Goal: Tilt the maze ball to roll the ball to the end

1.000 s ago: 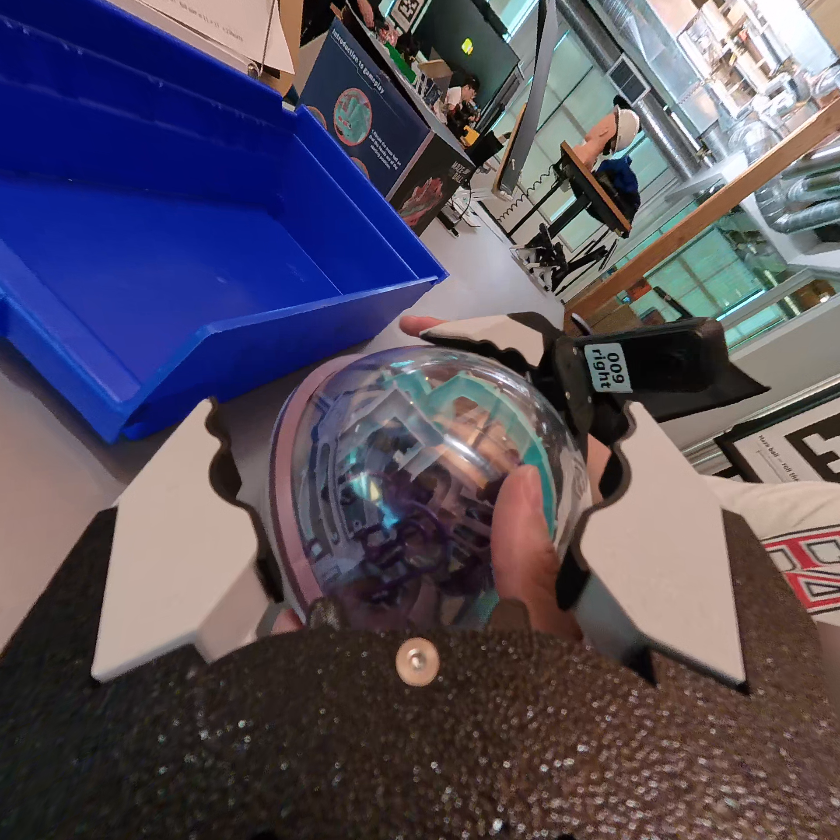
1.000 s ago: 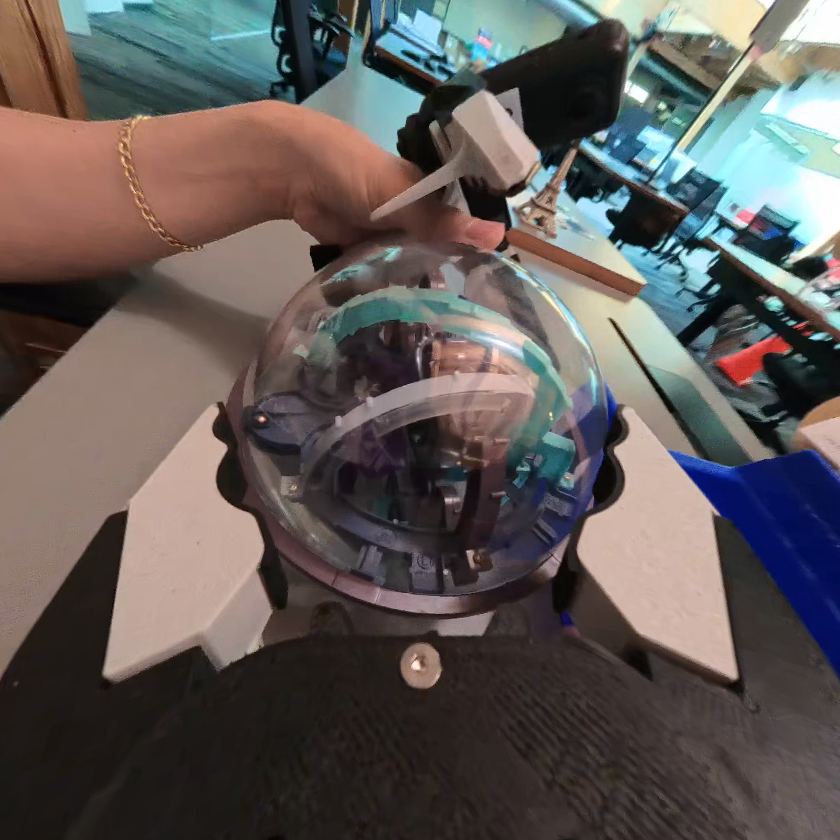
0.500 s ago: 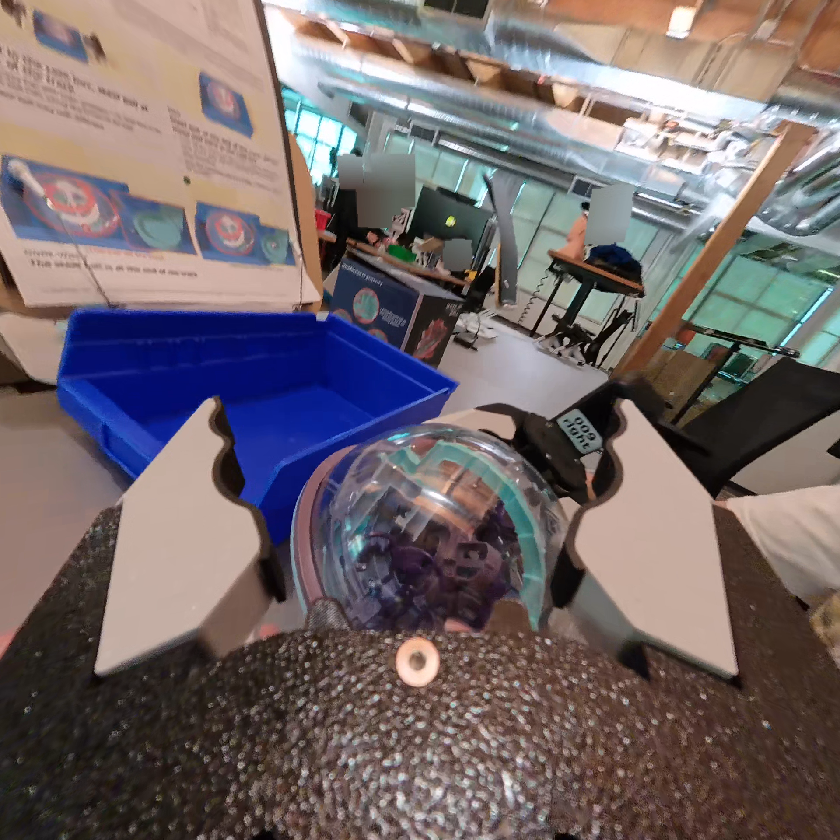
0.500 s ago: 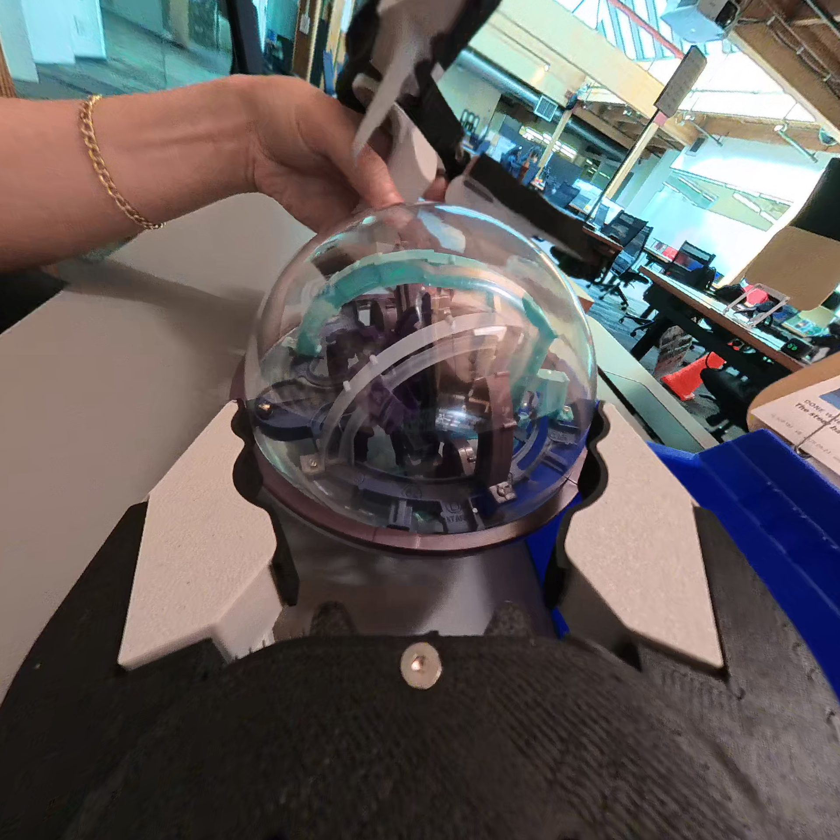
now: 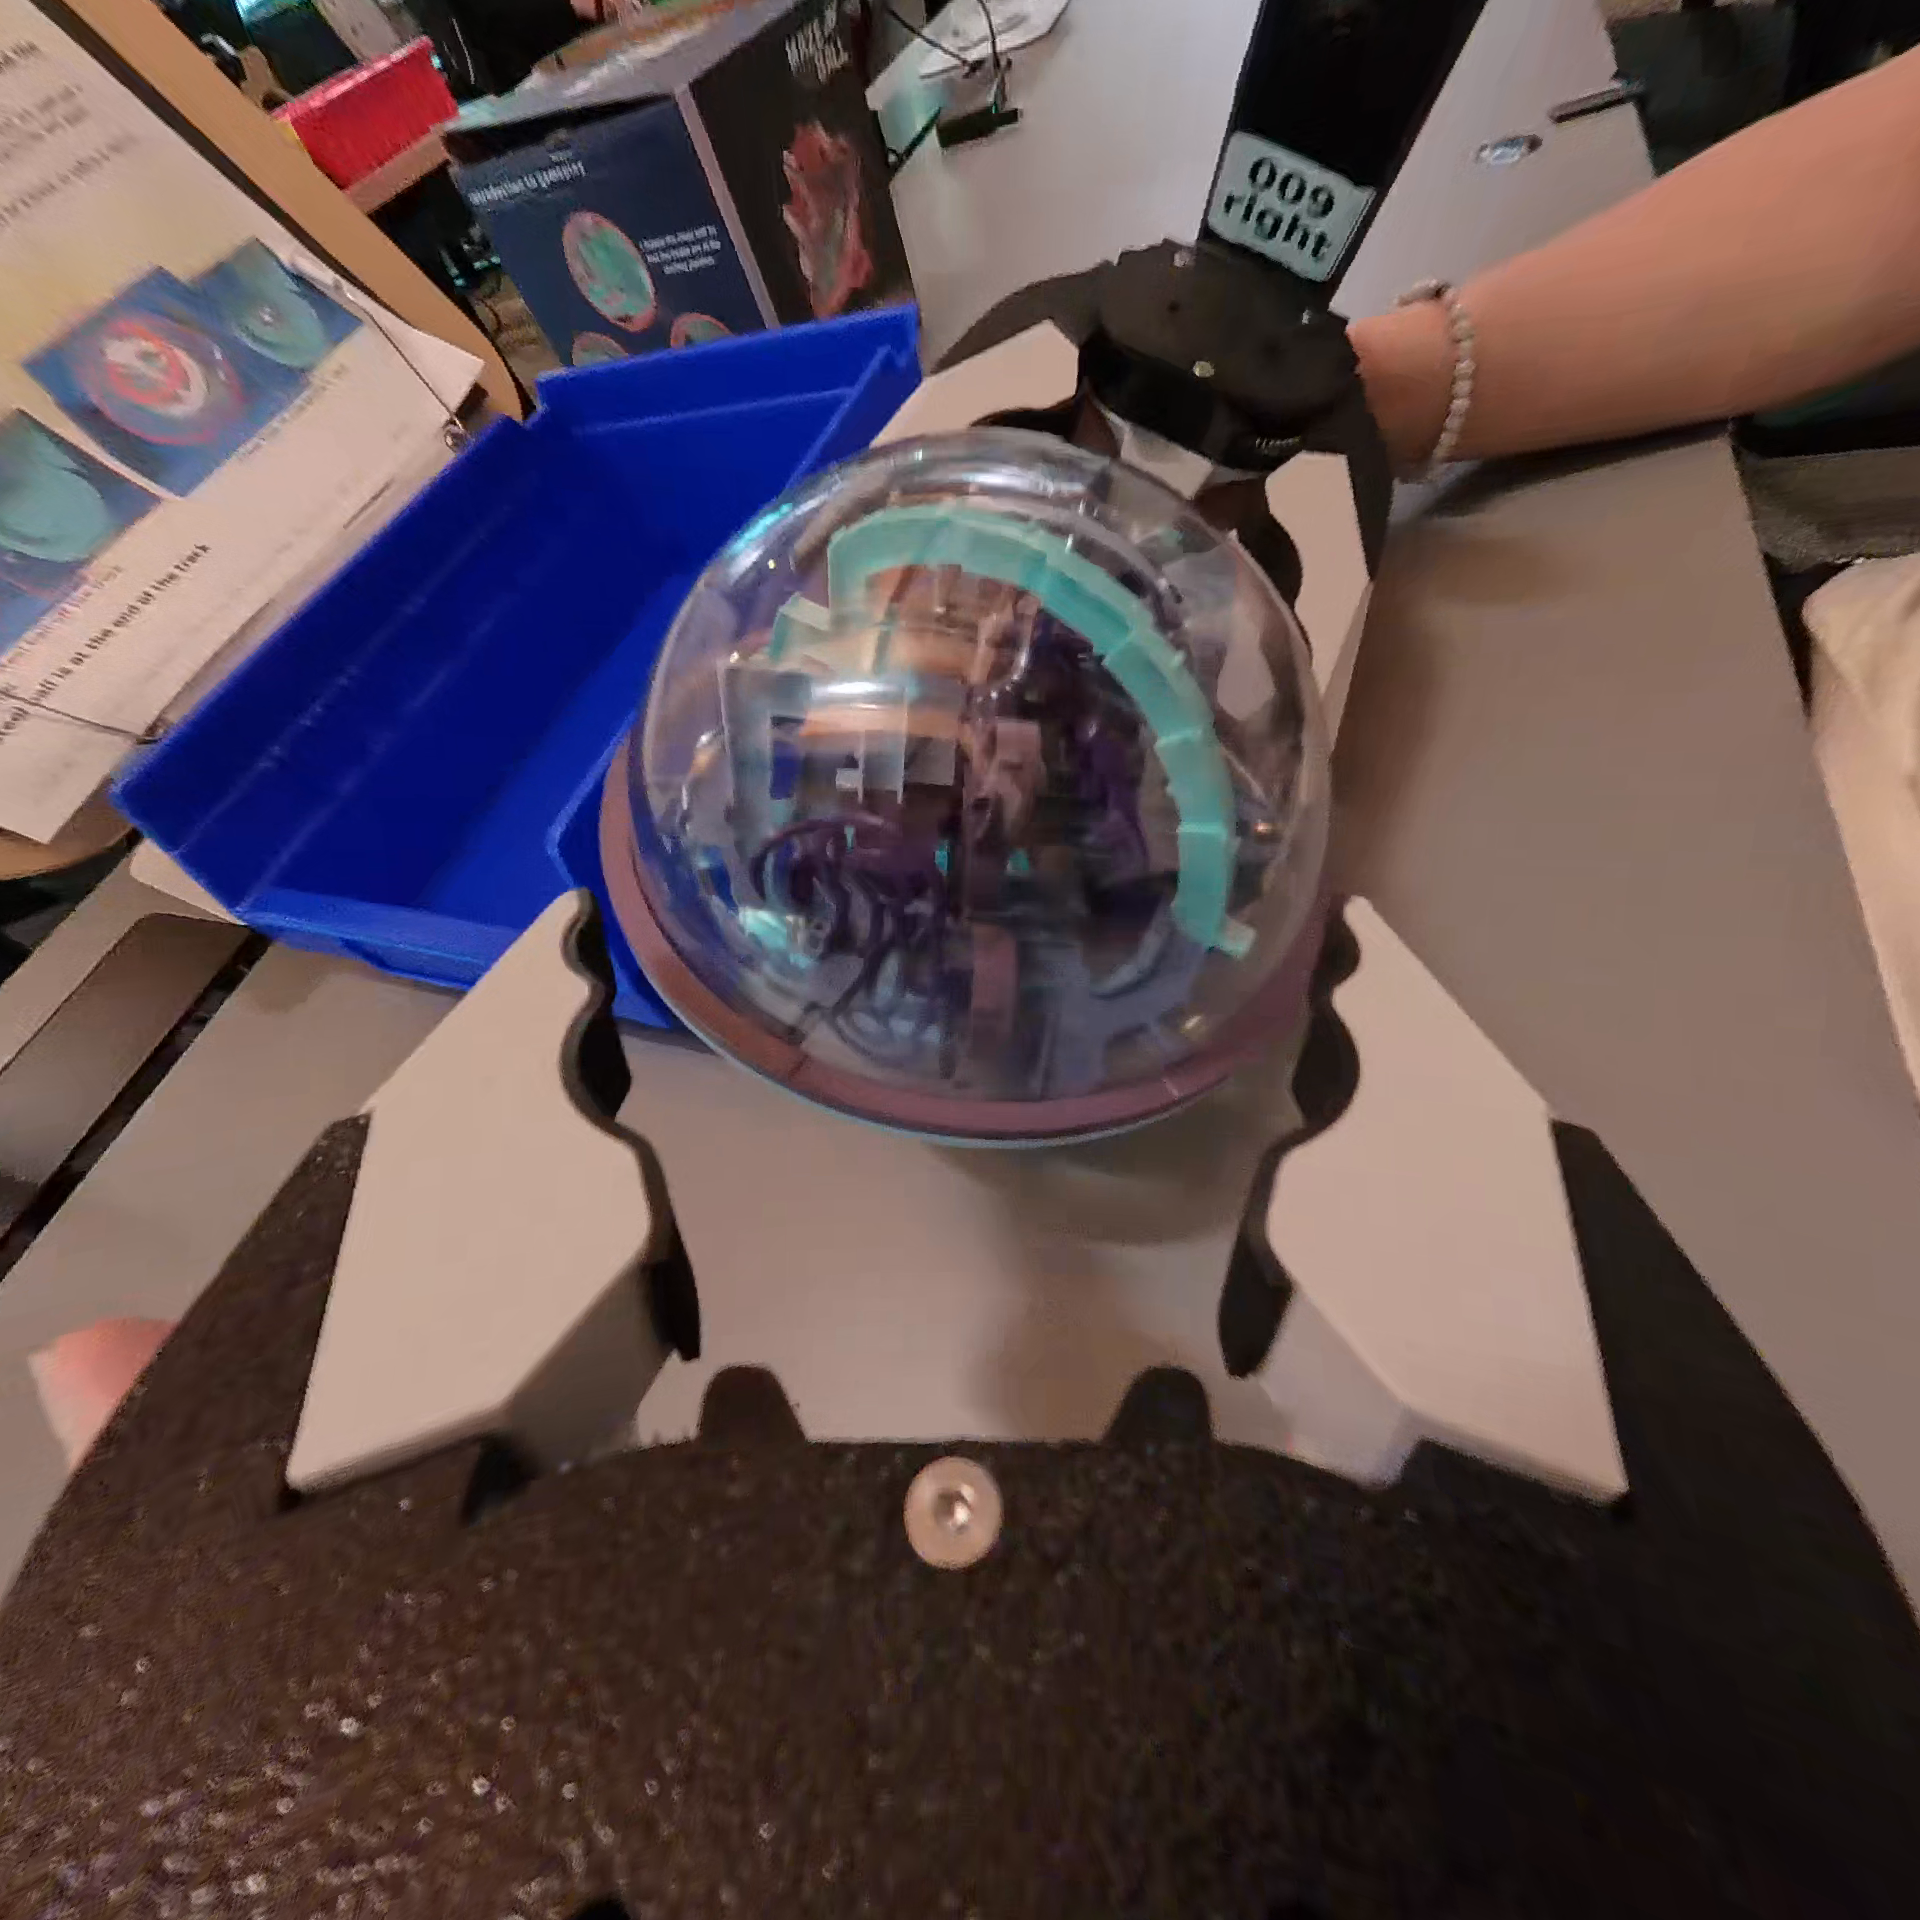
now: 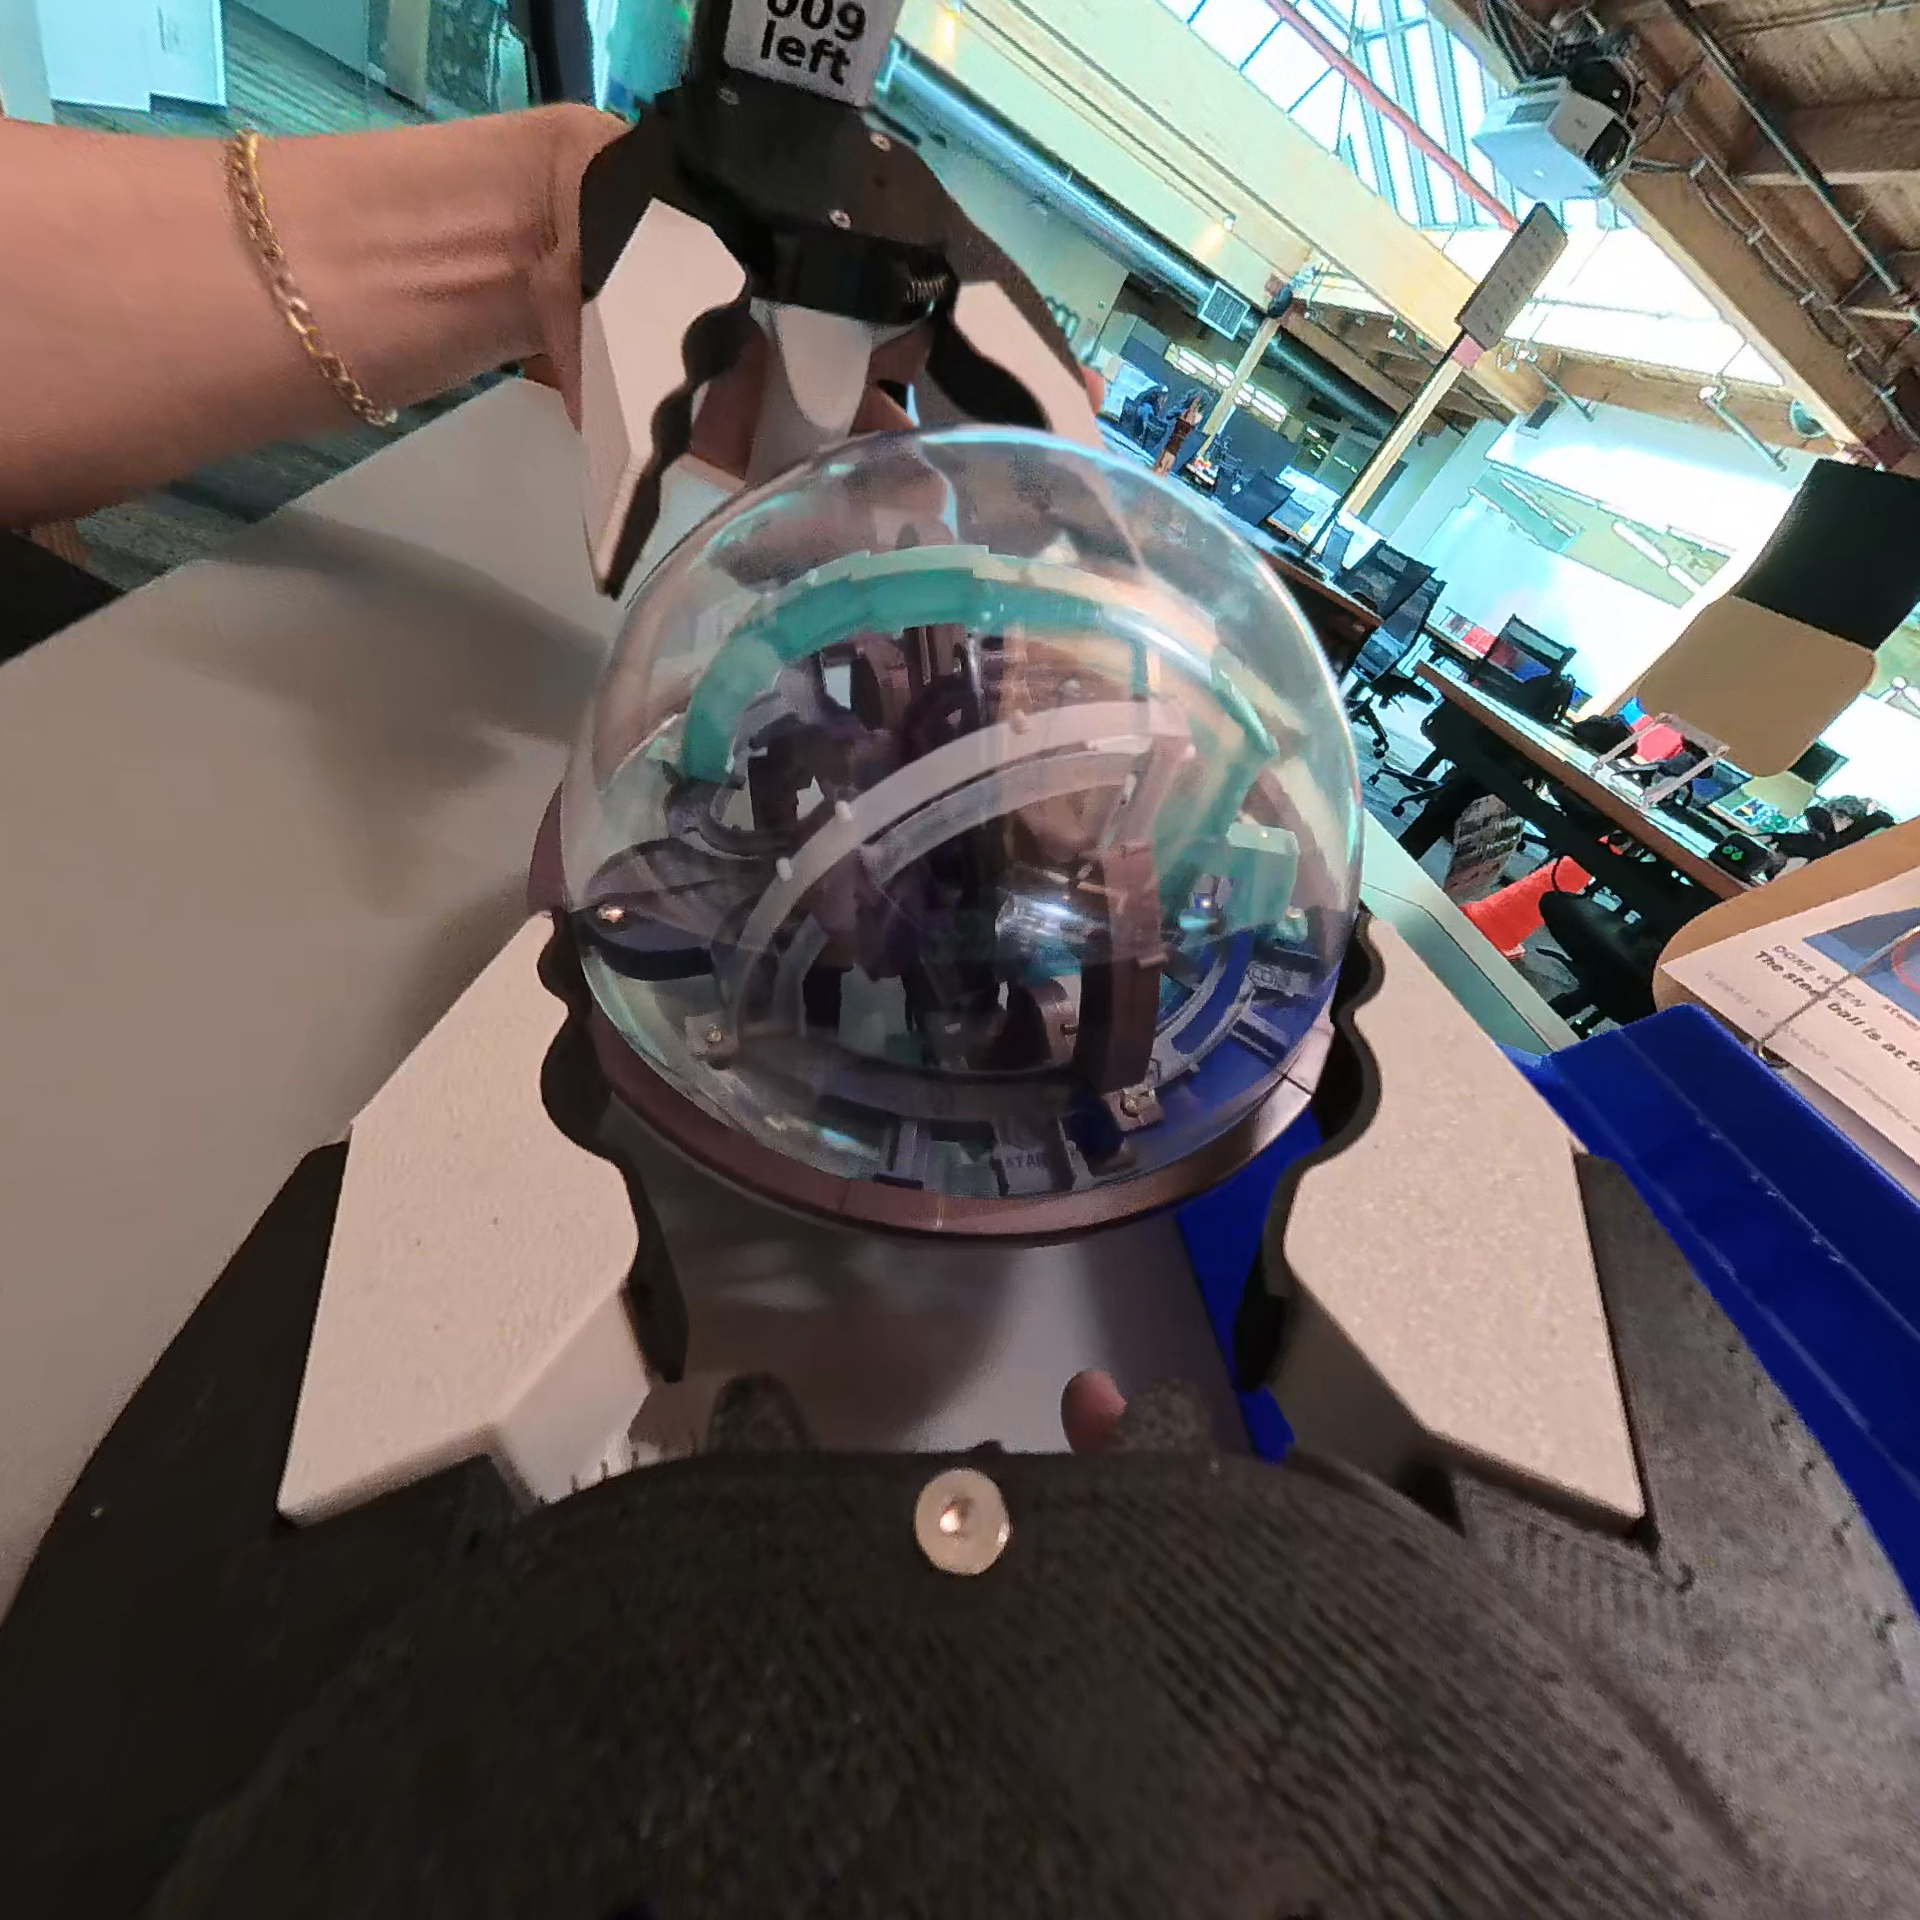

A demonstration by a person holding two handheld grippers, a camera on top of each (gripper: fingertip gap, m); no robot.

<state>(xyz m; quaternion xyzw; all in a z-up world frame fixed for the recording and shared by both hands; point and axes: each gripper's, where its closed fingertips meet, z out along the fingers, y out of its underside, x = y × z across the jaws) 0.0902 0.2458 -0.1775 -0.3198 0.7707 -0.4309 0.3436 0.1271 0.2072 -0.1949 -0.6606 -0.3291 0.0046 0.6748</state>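
The maze ball (image 5: 966, 790) is a clear sphere with a teal track, purple parts and a mauve rim. It sits low over the grey table (image 5: 1558, 831) with a shadow under it. My left gripper (image 5: 961, 925) is open; the ball lies just ahead of its fingertips (image 5: 488, 1091), and blue shows between the left pad and the rim. My right gripper (image 6: 956, 966) is shut on the maze ball (image 6: 956, 831), with both pads (image 6: 1455, 1195) against its rim. The left gripper also shows in the right wrist view (image 6: 810, 312), behind the ball. The right gripper also shows in the left wrist view (image 5: 1216, 395).
A blue bin (image 5: 436, 707) stands right beside the ball, and shows in the right wrist view (image 6: 1714, 1195). Printed sheets on cardboard (image 5: 156, 416) and a dark box (image 5: 675, 177) stand behind it. A person's arms (image 5: 1610, 312) hold both grippers.
The left gripper has slid back off the ball and its jaws have narrowed; the ball was deep between its fingers and now lies ahead of the tips. The right gripper's hold looks unchanged.
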